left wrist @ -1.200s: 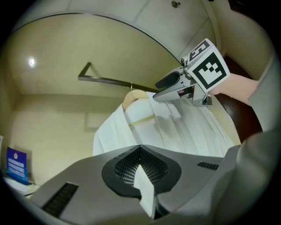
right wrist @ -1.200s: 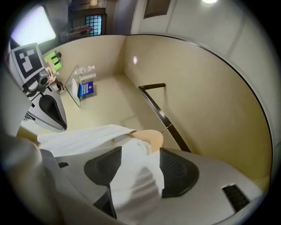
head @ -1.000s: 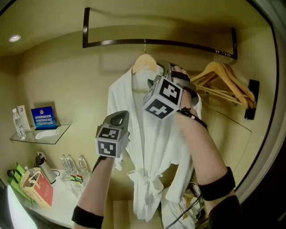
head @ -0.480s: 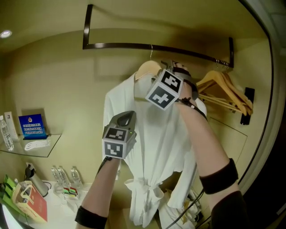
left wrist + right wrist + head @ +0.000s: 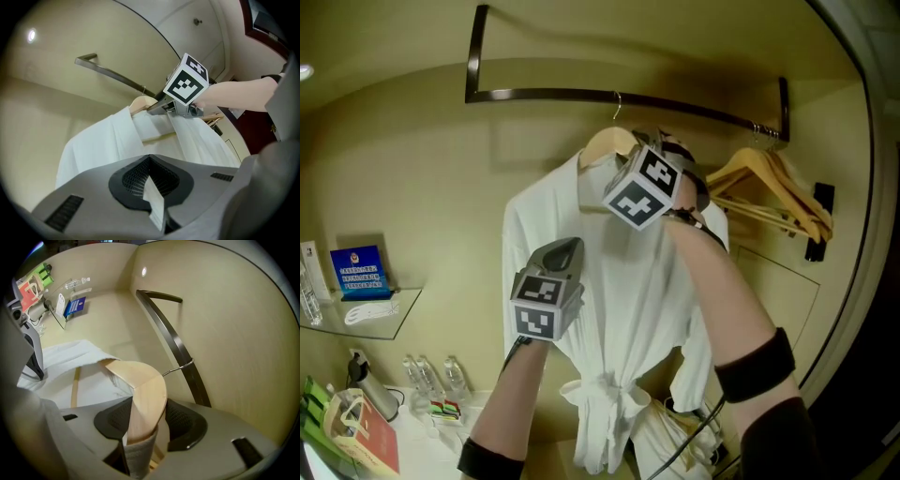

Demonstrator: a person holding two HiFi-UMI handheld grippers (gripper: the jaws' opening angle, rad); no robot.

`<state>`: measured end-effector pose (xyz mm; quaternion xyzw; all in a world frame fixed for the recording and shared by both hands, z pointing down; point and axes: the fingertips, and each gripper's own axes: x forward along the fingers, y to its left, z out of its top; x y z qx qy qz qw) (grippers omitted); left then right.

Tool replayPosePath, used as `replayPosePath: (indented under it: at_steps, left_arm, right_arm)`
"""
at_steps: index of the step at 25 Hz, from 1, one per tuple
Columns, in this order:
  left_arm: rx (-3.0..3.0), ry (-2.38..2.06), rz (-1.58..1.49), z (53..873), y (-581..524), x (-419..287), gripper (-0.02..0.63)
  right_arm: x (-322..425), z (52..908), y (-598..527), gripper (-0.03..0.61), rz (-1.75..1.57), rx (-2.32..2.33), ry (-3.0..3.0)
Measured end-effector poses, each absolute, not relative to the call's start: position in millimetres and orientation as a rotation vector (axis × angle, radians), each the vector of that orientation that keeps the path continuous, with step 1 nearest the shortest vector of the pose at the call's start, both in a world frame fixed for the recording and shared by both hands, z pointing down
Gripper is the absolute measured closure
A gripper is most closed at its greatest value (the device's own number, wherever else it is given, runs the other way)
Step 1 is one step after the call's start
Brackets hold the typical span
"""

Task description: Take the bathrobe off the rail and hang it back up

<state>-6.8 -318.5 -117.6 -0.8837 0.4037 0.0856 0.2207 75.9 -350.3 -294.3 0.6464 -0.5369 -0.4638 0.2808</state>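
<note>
A white bathrobe (image 5: 619, 309) hangs on a wooden hanger (image 5: 607, 142) whose wire hook (image 5: 180, 367) sits over the dark rail (image 5: 675, 96). My right gripper (image 5: 649, 142) is up at the hanger's right shoulder. Its jaws are closing, and the hanger arm (image 5: 140, 394) with the robe collar stands between the pads and touches both. My left gripper (image 5: 567, 246) is lower, at the robe's left front. In the left gripper view it (image 5: 152, 197) is shut on a thin fold of white robe cloth (image 5: 154, 201).
Spare wooden hangers (image 5: 769, 183) hang at the rail's right end. A glass shelf (image 5: 356, 314) with a blue sign (image 5: 358, 267) is on the left wall. Water bottles (image 5: 431, 375) and a red bag (image 5: 366, 431) stand on the counter below. The back wall is close behind.
My right gripper has climbed a little, up to the hanger's shoulder. The left gripper keeps its hold on the robe front. The head view has drifted slightly.
</note>
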Motion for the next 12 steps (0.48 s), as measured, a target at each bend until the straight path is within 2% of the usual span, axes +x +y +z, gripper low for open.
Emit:
replayPosePath:
  at_steps: [12]
  left_arm:
    - [-2.430,1.159,0.240,-115,-313,-25,0.611]
  right_arm:
    - [66,-328,-329,0.367,-1.353,1.832,-1.446]
